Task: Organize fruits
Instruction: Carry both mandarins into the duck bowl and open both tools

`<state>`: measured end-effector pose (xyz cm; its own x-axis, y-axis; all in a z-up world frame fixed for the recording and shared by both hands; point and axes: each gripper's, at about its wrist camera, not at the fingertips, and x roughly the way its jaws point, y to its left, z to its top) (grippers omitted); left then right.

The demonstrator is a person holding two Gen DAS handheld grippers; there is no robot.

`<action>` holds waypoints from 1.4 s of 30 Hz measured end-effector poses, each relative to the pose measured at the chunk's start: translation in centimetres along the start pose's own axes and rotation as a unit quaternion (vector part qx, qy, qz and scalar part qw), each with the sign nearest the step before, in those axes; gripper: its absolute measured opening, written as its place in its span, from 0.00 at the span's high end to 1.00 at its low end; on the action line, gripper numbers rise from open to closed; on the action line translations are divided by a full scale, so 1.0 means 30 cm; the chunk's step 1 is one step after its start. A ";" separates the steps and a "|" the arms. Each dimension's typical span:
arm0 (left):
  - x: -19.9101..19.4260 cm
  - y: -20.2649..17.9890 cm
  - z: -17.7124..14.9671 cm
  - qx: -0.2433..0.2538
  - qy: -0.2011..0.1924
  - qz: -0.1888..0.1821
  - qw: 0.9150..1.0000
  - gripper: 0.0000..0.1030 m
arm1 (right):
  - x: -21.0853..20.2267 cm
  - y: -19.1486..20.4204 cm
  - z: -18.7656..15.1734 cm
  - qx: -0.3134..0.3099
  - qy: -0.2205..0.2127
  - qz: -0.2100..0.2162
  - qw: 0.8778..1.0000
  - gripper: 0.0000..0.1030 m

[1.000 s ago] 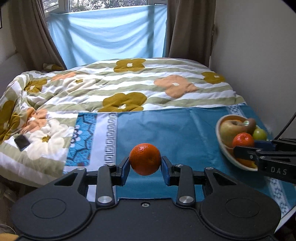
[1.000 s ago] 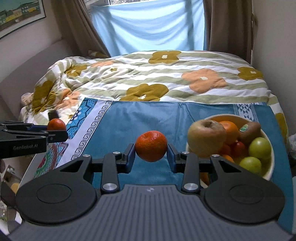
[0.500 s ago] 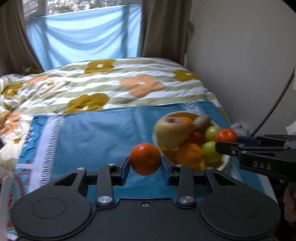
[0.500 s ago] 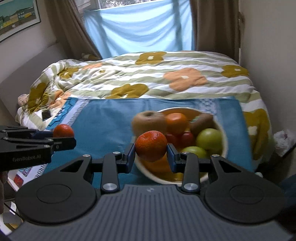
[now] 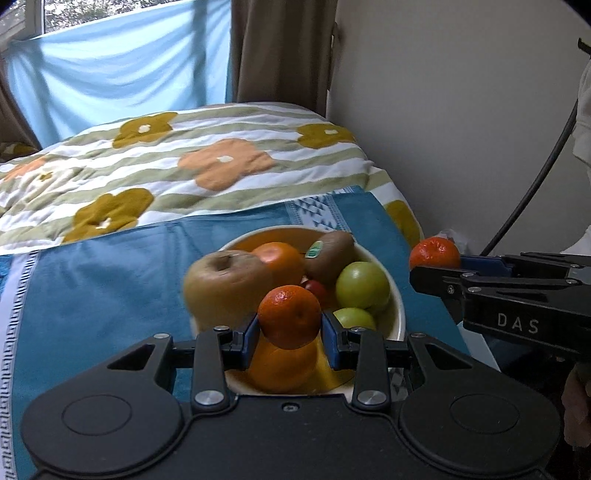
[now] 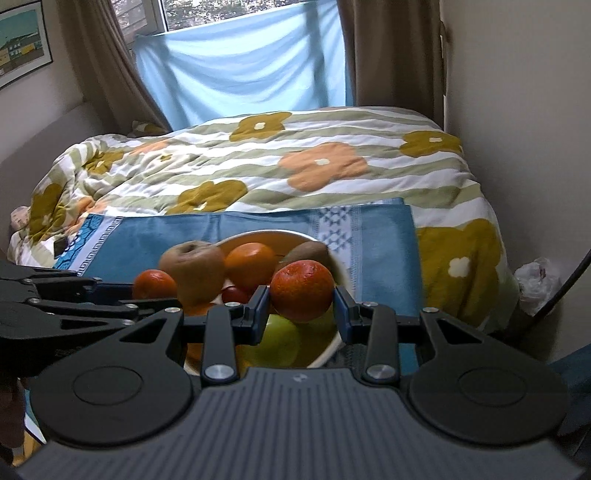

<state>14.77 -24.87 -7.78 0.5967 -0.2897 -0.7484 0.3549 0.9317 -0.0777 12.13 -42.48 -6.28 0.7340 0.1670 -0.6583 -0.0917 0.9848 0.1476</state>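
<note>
Orange mandarins are sitting clamped in both tongs, the left gripper (image 5: 290, 317) hanging its mandarin (image 5: 289, 316) over the near side of the bowl (image 5: 395, 299) while the right gripper (image 6: 301, 291) is holding its mandarin (image 6: 301, 290), seemingly, over the bowl's right rim.

Soft daylight enters through the window (image 6: 192, 14) behind the blue sheet (image 6: 243, 74) — the room is evenly lit and rather dim, with no glare. The bowl of fruit (image 5: 397, 295) is smeared by motion blur, the bedspread (image 6: 295, 162) less so. Fisheye bending curves the walls, and the corners go black.
</note>
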 end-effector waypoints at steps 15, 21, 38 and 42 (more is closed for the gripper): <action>0.104 -0.064 0.044 -0.001 0.011 0.007 1.000 0.26 | 0.066 -0.099 0.009 0.021 0.010 -0.001 1.000 0.50; 0.040 -0.029 0.030 -0.011 0.002 0.018 1.000 0.24 | 0.083 -0.093 0.019 0.012 0.011 0.008 1.000 0.50; -0.092 0.116 -0.056 -0.057 -0.024 0.089 0.994 0.24 | 0.218 0.056 0.058 -0.041 0.022 0.067 0.997 0.50; -0.098 0.129 -0.070 -0.065 -0.022 0.102 0.992 0.24 | 0.253 0.056 0.058 -0.042 0.026 0.073 0.996 0.50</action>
<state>12.89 -19.95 -7.27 0.6791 -0.0981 -0.7275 0.1295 0.9915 -0.0129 18.72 -39.65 -9.73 0.6733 0.3082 -0.6721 -0.2523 0.9502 0.1829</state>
